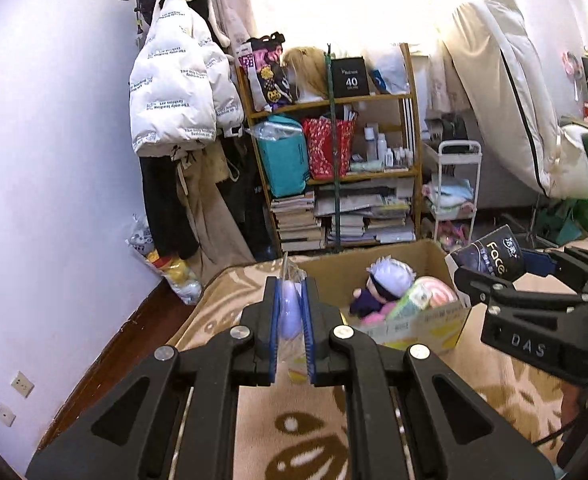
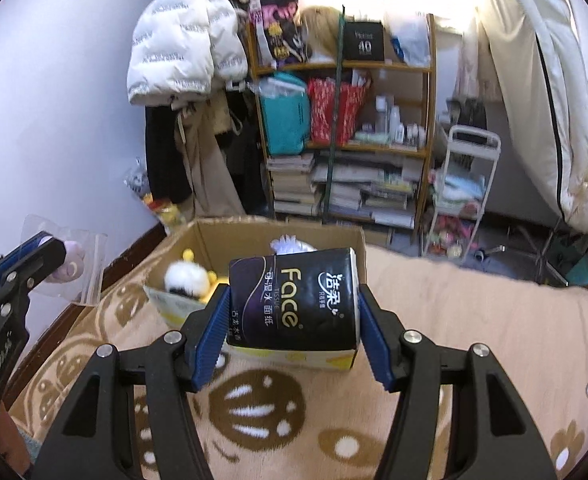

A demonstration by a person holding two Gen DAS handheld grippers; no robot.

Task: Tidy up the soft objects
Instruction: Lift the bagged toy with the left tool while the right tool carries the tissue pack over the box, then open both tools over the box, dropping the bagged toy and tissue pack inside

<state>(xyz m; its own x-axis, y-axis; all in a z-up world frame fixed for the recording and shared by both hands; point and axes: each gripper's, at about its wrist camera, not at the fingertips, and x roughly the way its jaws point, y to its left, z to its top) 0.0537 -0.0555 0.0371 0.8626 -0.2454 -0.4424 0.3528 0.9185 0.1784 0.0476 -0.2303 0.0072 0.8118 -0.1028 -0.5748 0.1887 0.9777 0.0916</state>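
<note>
My left gripper (image 1: 290, 312) pinched a clear-bagged purple toy (image 1: 290, 314); my right gripper (image 2: 294, 320) clamped the black tissue pack (image 2: 294, 300) over the cardboard box (image 2: 214, 236).

1. This is a lived-in bedroom in a home: a bed (image 2: 474, 320) with a tan patterned blanket fills the foreground.
2. A white puffer jacket (image 1: 174, 80) and other coats hang against the pale wall (image 1: 54, 140).
3. A wooden shelf unit (image 1: 334, 144) holds gift bags, cosmetic bottles and untidy stacks of books.
4. A small white trolley (image 2: 466, 188) stands beside it with folded cloths.
5. A cardboard box (image 2: 278, 236) of plush toys sits on the bed.
6. Cream bedding (image 2: 542, 92) is propped up at the right.
</note>
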